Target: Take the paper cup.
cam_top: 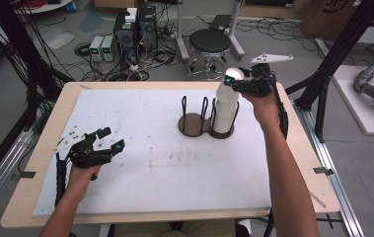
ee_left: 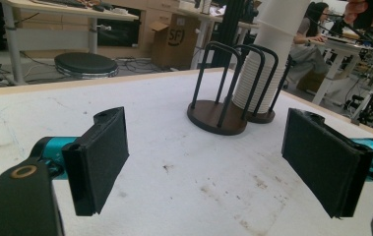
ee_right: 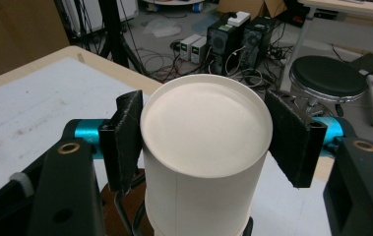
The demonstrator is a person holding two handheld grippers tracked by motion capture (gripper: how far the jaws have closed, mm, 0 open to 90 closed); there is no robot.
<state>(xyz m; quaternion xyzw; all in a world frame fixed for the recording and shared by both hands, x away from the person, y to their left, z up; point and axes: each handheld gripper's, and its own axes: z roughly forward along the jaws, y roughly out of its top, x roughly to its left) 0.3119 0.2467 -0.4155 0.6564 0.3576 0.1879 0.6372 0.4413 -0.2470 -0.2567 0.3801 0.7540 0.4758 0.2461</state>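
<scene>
- In the high view, the person's forearms enter from the bottom edge; the left gripper point(cam_top: 109, 139), nearest, rests low over the white sheet covering the pale wooden table point(cam_top: 36, 163), at its near left.
- Its jaws stand wide apart with nothing between them. The left gripper view point(ee_left: 208, 167) confirms this: two black padded jaws frame bare, stained white sheet.
- Farther across the table stands the dark brown wooden cup rack with black wire hoops point(cam_top: 194, 121), made of two round bases joined side by side. The left base is empty.
- The right base holds the stack of white paper cups point(cam_top: 225, 111), upside down, rising above the hoops.
- The left gripper view gives what the high view cannot: the ridged rims of the nested cups inside the hoops point(ee_left: 253, 83), seen from the side, and a seated person at desks beyond the table.
- The right gripper point(cam_top: 234, 79) is held at the top of the stack, at the far right of the table.
- The right gripper view point(ee_right: 206, 142) looks down on the topmost white paper cup point(ee_right: 203, 132), its round base facing up. The jaws sit narrow against its two sides, left pad touching the wall, right pad at the rim's edge; they hold the cup.
- Beyond the table, that view and the high view show a black round stool point(cam_top: 209, 42) and computer towers on a cable-strewn floor.
</scene>
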